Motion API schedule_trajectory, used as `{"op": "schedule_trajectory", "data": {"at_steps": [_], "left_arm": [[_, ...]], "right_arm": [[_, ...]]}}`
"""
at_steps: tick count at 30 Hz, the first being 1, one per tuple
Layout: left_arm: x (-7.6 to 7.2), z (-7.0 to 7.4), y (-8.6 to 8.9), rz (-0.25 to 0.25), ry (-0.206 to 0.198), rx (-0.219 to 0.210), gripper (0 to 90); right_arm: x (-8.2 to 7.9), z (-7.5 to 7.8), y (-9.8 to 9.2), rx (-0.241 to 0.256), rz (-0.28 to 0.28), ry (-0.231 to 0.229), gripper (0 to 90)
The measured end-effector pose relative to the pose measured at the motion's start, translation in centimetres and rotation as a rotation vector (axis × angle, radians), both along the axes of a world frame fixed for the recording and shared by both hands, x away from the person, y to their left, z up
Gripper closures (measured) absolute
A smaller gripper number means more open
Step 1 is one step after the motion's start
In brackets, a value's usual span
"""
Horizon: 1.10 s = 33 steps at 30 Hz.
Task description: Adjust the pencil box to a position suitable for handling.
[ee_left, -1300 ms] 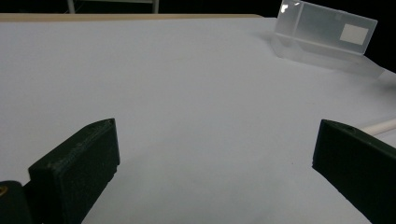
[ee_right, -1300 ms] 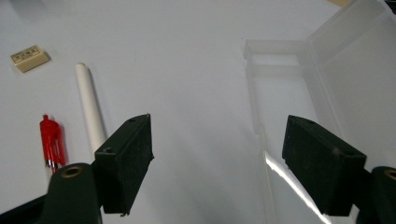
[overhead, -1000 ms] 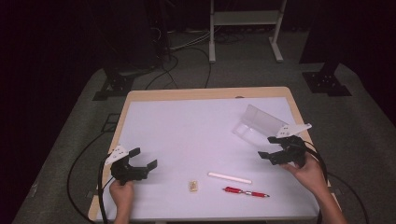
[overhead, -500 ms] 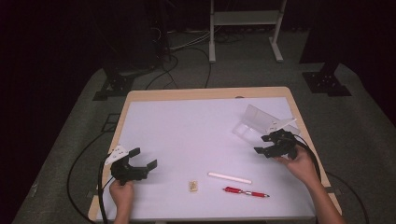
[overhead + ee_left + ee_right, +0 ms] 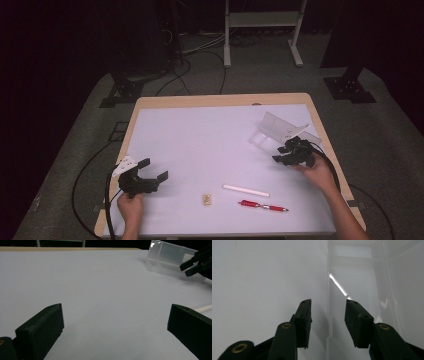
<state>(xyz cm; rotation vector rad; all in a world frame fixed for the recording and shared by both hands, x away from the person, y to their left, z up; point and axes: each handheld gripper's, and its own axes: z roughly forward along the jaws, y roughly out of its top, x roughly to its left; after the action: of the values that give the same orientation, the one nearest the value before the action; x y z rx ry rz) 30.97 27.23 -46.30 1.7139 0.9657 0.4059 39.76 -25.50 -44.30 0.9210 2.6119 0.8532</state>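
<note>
My right gripper (image 5: 284,153) sits at the near edge of the clear plastic case (image 5: 274,129) on the table's far right, jaws parted with the case's raised edge (image 5: 328,315) standing between them, not yet pinched. My left gripper (image 5: 150,170) rests low over the white table (image 5: 200,140) at the near left, jaws spread wide and holding nothing. A white stick (image 5: 245,190), a red pen (image 5: 263,206) and a small eraser (image 5: 206,199) lie near the front edge between the two.

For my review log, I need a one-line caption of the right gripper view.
Right gripper, jaws open, straddles the near edge of a clear plastic case lying open on the white table.
</note>
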Motion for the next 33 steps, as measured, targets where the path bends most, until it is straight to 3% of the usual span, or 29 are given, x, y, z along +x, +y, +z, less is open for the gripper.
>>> {"op": "schedule_trajectory", "data": {"at_steps": [12, 19, 33], "left_arm": [[0.0, 0.0, 0.0, 0.000, 0.001, 0.000, 0.0], [0.0, 0.0, 0.0, 0.000, 0.003, -0.002, 0.0], [0.0, 0.0, 0.0, 0.000, 0.004, -0.004, 0.0]], "right_arm": [[0.8, -1.1, 0.0, -0.031, 0.027, 0.024, 74.7], [0.8, -1.3, 0.3, -0.043, 0.056, 0.001, 84.2], [0.2, -1.0, 0.9, -0.104, 0.098, -0.046, 85.7]]}}
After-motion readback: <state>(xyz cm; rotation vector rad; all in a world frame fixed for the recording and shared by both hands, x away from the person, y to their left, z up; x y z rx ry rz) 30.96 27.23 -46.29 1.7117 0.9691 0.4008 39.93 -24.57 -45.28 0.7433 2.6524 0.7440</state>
